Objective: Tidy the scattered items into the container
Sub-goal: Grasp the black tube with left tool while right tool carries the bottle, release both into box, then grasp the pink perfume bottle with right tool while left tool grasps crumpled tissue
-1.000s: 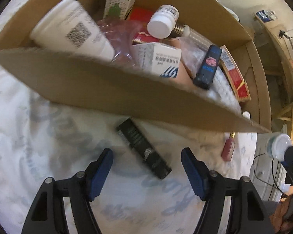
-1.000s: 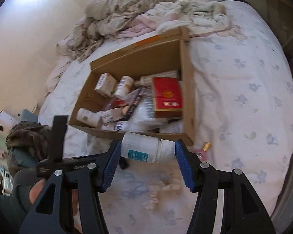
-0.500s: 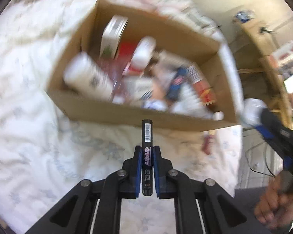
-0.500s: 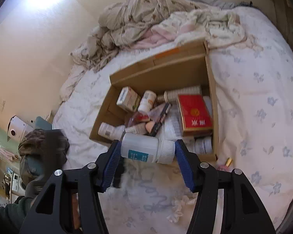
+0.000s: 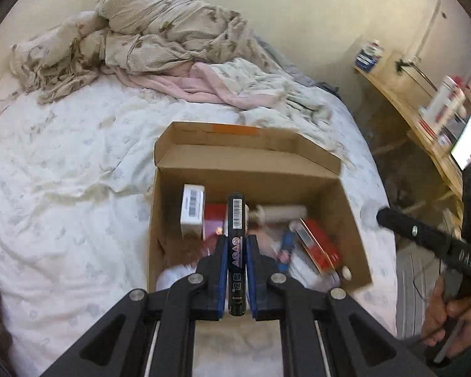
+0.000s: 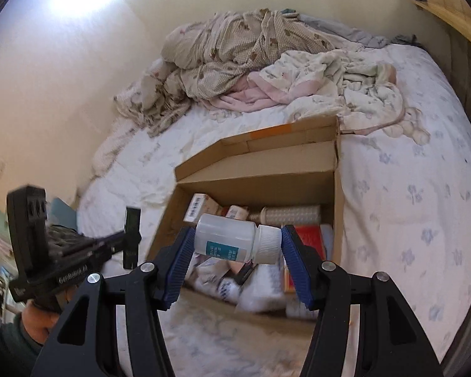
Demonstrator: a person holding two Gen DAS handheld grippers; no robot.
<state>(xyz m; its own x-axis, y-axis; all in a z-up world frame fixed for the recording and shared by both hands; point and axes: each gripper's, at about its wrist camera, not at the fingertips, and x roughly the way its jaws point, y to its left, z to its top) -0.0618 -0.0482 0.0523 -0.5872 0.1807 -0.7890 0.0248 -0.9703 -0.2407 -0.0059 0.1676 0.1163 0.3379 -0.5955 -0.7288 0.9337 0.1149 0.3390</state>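
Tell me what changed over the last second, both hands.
The left hand-held gripper, open a second ago around the black tube lying on the bed, shut on it and lifted it above the cardboard box. The right hand-held gripper rose nearer the box. Unchanged: it keeps the white bottle clamped sideways; the box contents stayed put.

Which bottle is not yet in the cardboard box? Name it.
The white pill bottle with the teal label, clamped sideways in the right tongs above the cardboard box. The ribbed clear bottle already lies inside, by the far wall.
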